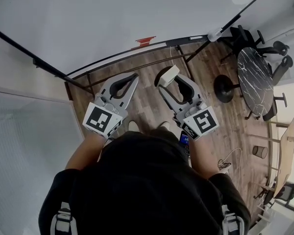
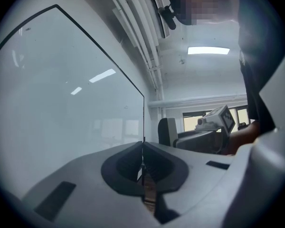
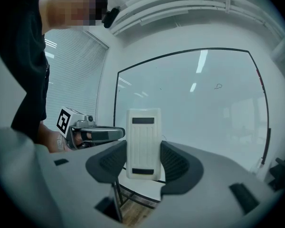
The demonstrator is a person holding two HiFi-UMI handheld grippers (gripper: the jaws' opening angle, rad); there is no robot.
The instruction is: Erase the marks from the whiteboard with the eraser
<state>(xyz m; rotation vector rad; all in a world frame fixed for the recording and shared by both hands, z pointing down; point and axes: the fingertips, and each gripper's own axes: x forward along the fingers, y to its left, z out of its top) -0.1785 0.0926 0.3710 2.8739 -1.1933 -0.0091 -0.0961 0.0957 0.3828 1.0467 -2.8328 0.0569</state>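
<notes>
The whiteboard stands in front of me on a black frame; its surface looks almost blank. A faint small scribble shows on the whiteboard in the right gripper view. My right gripper is shut on a white ribbed eraser, held short of the board. The eraser stands upright between the right gripper's dark pads. My left gripper hovers beside it, shut and holding nothing; the left gripper's jaws meet in its own view, with the whiteboard to their left.
A red object lies on the board's ledge. The stand's black legs cross the wooden floor below the grippers. A round black marble table with chairs is at the right. A pale ribbed panel fills the left.
</notes>
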